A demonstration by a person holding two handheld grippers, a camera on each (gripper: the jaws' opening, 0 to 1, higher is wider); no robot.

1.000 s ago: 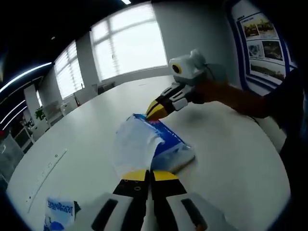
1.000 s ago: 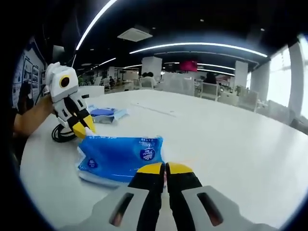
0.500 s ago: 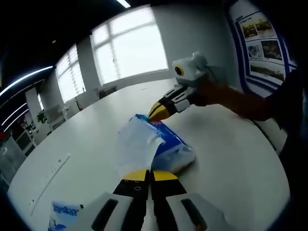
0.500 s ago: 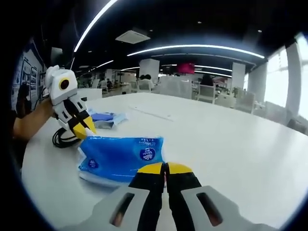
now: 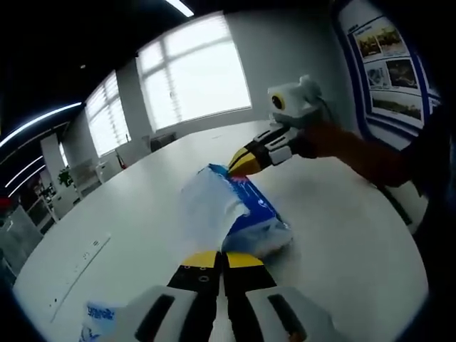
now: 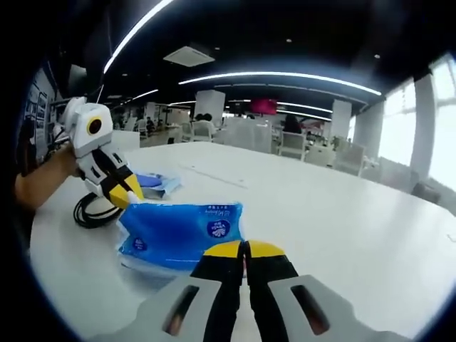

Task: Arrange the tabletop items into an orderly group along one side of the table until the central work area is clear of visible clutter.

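Note:
A blue tissue pack (image 5: 242,214) with a white crumpled end lies between both grippers over the white table (image 5: 142,206). My left gripper (image 5: 222,260) is shut on its near end. My right gripper (image 5: 241,162) comes in from the right, shut on the far end. In the right gripper view the same pack (image 6: 178,231) spreads ahead of the right gripper (image 6: 244,249), whose jaws are pinched on its near edge. The left gripper (image 6: 127,196) clamps the pack's left corner. A second, smaller blue pack (image 6: 153,184) lies behind it.
A black cable coil (image 6: 92,210) lies beside the left gripper. The second pack (image 5: 103,317) sits near the table edge, beside a thin strip (image 5: 78,260). A person's orange sleeve (image 5: 356,146) reaches in from the right. The table (image 6: 342,228) is wide; chairs stand beyond it.
Both views have shifted a little upward and the pack's far end looks slightly higher. The second pack has slid toward the bottom edge of the left gripper view. Both grips are unchanged.

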